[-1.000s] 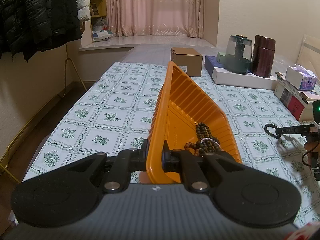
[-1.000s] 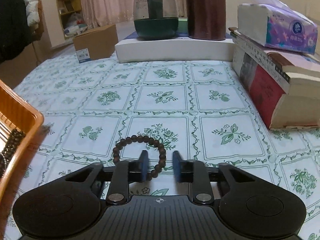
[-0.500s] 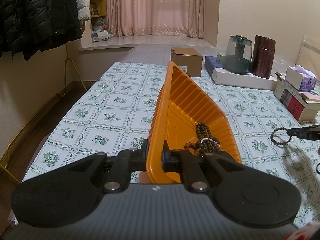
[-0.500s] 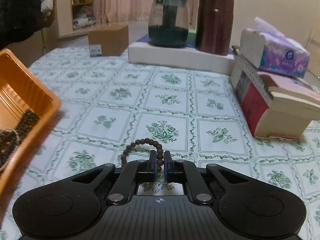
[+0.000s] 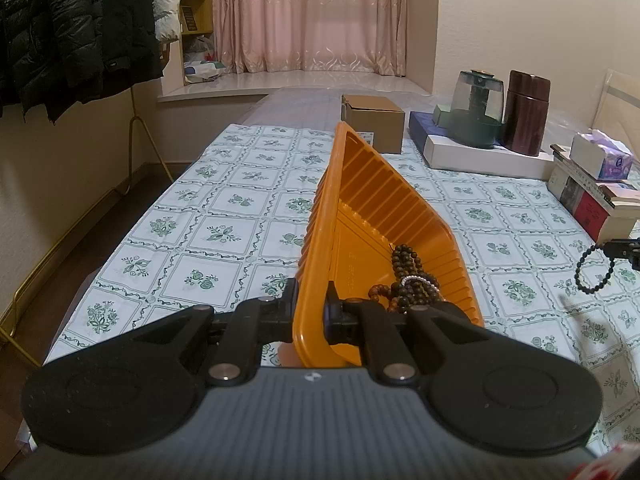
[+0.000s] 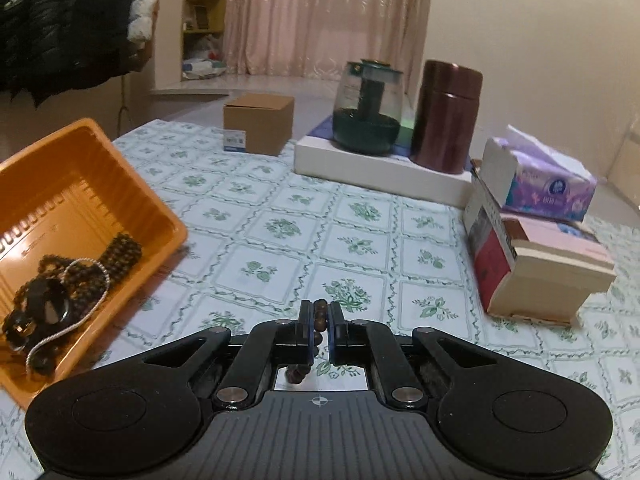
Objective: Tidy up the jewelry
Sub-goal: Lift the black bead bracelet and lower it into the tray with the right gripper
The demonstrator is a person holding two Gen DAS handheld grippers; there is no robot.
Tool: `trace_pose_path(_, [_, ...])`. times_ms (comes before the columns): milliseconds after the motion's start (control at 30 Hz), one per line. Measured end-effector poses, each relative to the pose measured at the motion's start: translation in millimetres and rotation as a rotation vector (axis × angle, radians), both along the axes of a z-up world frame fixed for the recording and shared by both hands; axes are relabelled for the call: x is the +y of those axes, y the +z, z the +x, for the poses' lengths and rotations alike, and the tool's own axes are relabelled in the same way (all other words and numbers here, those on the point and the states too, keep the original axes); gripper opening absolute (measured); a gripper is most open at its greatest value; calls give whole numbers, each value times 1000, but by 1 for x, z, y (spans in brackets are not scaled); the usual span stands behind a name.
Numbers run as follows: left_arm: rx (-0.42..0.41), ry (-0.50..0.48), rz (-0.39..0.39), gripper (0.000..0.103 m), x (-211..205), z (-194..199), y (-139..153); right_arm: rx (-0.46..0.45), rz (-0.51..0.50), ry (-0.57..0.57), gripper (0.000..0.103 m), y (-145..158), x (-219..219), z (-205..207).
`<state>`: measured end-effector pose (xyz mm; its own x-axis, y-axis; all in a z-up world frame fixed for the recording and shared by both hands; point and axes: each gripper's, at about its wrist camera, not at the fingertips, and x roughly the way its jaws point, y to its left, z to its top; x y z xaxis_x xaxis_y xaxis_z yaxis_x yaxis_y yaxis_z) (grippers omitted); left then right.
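Left wrist view: left gripper [image 5: 311,312] clamped on the near rim of the orange tray [image 5: 384,216], one finger outside the wall, one inside. Tray tipped up on its side edge over the flowered tablecloth [image 5: 224,232], open face turned to the right. Heap of beaded strands [image 5: 408,284] piled in the tray's low near corner, dark brown beads with one thin pale loop across them. Far right of the same view: tip of the right gripper [image 5: 608,249] in the air above the cloth, dark bead bracelet [image 5: 594,270] hanging from it as an open loop, clear of the table.

Right wrist view: right gripper [image 6: 319,326] pinched tight on the bead bracelet [image 6: 319,322], a few brown beads showing between the pads and more trailing down behind them. Jaws just closed onto it, nearly together with only the strand between. Orange tray [image 6: 96,184] at the left edge, tilted, with the heap of beaded strands [image 6: 68,276] inside, well apart from the held bracelet.

Beyond, on the cloth: cardboard box [image 6: 258,124], white flat box [image 6: 380,168] carrying a glass teapot [image 6: 368,108] and a dark red canister [image 6: 446,116], then a stack of books [image 6: 536,264] with a tissue pack [image 6: 544,180] on top. Black jackets [image 5: 68,28] hanging at the left, pink curtains [image 5: 308,16] at the far end.
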<state>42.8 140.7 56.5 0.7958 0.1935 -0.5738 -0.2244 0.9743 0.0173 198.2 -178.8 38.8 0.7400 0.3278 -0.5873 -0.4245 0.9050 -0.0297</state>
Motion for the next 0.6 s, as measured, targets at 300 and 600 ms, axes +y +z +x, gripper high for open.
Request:
trace_pose_path(300, [-1,0,-3,10,0,0,0,-11,21,68,6,16,15,-15])
trace_pose_path(600, [-1,0,-1,10,0,0,0,-14,72,199,6,36,52,-26])
